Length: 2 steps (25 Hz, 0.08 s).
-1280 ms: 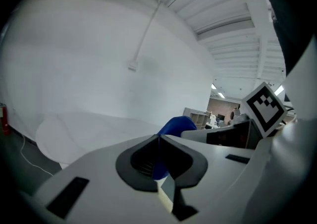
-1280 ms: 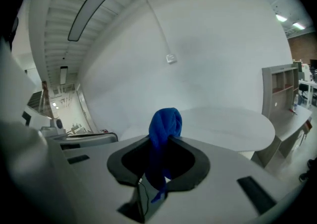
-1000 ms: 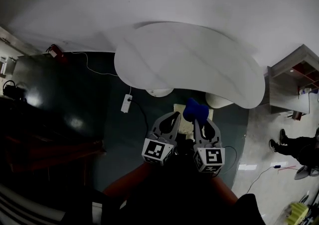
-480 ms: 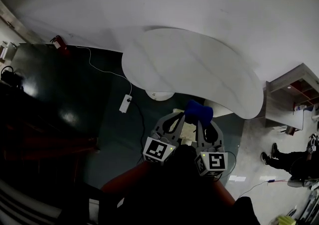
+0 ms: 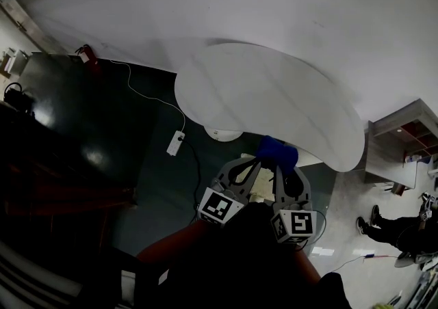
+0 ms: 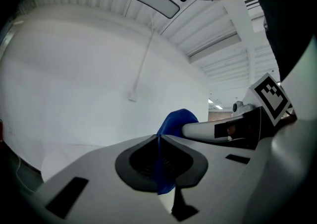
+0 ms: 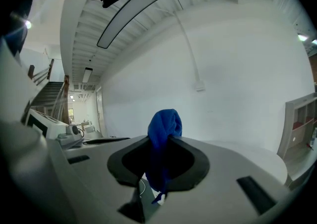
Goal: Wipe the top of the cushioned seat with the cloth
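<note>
A blue cloth (image 5: 278,151) is bunched at the tips of both grippers, low in the head view. My right gripper (image 5: 278,166) is shut on it, and the cloth (image 7: 165,125) sticks up above the closed jaws and hangs down between them. My left gripper (image 5: 254,160) leans in from the left with its tips against the same cloth, and blue fabric (image 6: 178,120) shows pinched in its closed jaws (image 6: 159,138). A pale cushioned seat (image 5: 259,183) lies below, mostly hidden between the two grippers.
A large white curved table (image 5: 274,102) spreads just beyond the grippers, on a round base (image 5: 224,134). A white power strip (image 5: 175,143) with its cable lies on the dark floor at the left. A shelf unit (image 5: 397,143) and a person's legs (image 5: 393,229) are at the right.
The two grippers have drawn their tips closer together around the blue cloth. The view has swung, so the table now sits a little lower and to the right.
</note>
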Tool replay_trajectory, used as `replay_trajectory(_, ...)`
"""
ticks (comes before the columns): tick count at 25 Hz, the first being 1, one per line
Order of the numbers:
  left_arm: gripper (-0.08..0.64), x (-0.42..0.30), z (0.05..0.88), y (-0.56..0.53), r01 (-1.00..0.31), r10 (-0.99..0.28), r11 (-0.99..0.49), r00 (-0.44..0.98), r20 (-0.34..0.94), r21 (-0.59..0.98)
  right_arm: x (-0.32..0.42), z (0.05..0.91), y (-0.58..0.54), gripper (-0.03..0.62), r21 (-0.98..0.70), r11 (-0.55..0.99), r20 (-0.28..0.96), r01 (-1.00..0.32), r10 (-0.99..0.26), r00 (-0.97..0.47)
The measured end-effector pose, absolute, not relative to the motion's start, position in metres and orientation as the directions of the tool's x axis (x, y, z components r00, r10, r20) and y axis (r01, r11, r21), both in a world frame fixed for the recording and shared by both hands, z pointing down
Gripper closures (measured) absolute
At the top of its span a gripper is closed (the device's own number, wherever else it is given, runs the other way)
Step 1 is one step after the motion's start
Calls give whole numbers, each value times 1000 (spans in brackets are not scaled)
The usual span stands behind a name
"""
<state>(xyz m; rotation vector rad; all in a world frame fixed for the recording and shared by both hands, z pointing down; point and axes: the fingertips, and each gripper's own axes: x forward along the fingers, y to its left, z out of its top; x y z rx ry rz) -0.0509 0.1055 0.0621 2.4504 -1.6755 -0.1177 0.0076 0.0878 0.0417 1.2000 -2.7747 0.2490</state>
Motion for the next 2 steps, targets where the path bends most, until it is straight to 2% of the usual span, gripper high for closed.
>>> replay_trajectory(2,540,-53,61,104,-914,-927,-365,375,23,179,5,40,87,502,-98,676,154,-731,-715,-682)
